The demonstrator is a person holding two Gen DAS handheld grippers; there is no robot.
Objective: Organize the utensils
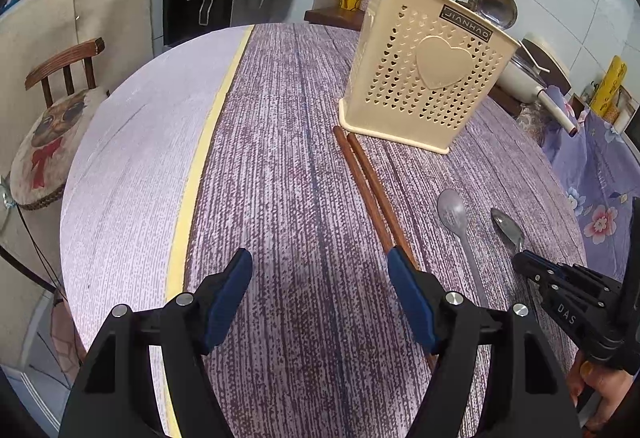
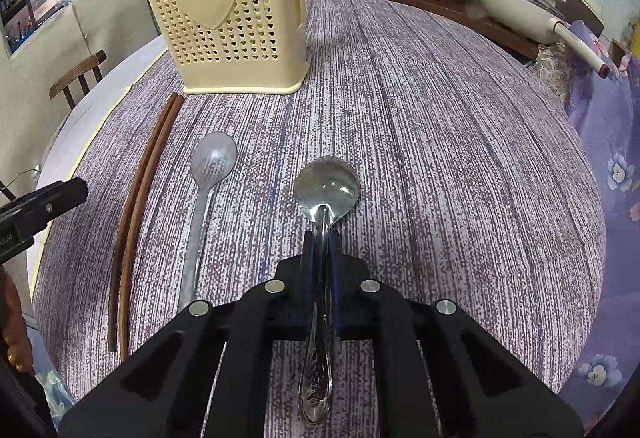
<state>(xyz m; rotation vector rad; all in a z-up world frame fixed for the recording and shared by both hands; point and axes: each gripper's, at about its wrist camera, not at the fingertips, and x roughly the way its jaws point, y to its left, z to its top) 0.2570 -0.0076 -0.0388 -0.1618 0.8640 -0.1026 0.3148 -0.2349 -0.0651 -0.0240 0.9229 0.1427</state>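
Right wrist view: the right gripper (image 2: 320,238) has its fingers (image 2: 306,262) closed on the handle of the metal spoon (image 2: 326,186), just behind the bowl, with the patterned end of the handle running back under the camera. The spoon's bowl appears to lie on the worktop (image 2: 440,142), though whether it has lifted clear is hard to judge from this angle. So the step in hand is the pick-up of this spoon, with the grasp made.

To its left lie the grey plastic spoon (image 2: 212,166) and, further left, the pair of wooden chopsticks (image 2: 136,198), both untouched. The cream utensil holder (image 2: 224,18) stands upright at the far side of the worktop, well apart from the held spoon.

In the left wrist view the left gripper (image 1: 320,278) hangs over bare worktop beside the chopsticks, fingers spread and holding nothing.

The next move calls for raising the spoon, carrying it above the holder's rim and tipping it so it drops in lengthwise.
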